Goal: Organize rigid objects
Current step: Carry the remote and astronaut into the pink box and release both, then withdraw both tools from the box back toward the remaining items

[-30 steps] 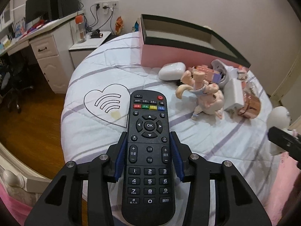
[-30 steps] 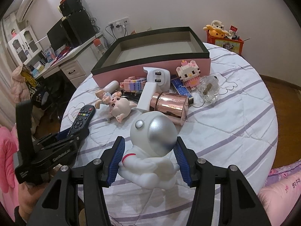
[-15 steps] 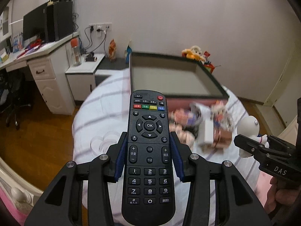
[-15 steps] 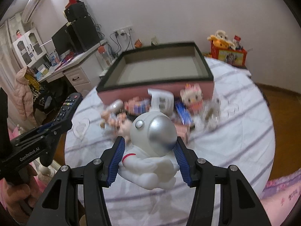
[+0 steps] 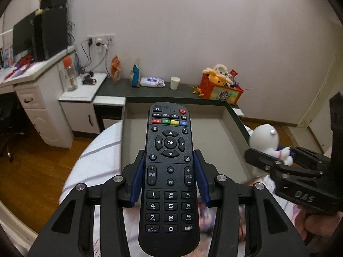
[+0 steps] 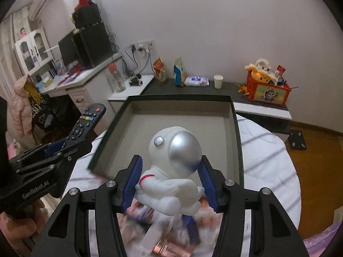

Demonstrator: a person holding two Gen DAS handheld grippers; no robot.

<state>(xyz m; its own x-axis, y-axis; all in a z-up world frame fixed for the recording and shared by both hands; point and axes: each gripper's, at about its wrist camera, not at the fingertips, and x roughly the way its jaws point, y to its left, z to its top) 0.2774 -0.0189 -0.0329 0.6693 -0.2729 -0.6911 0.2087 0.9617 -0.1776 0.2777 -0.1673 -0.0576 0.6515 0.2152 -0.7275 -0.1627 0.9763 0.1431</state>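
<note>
Each matte black plastic left tool (image 5: 170,178) and matching right tool (image 6: 169,184) has angular, cut-out finger arms studded with round silver screws, and ribbed blue pads (image 5: 137,182) line the inner faces. White lettering marks the bodies: "DAS" at four o'clock in the left wrist view, "GenRobot.AI" at eight o'clock in the right wrist view.

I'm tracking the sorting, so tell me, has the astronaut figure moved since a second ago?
Yes. The right gripper has carried the astronaut figure up off the bed and toward the open box, where it now hangs over the near edge.
</note>
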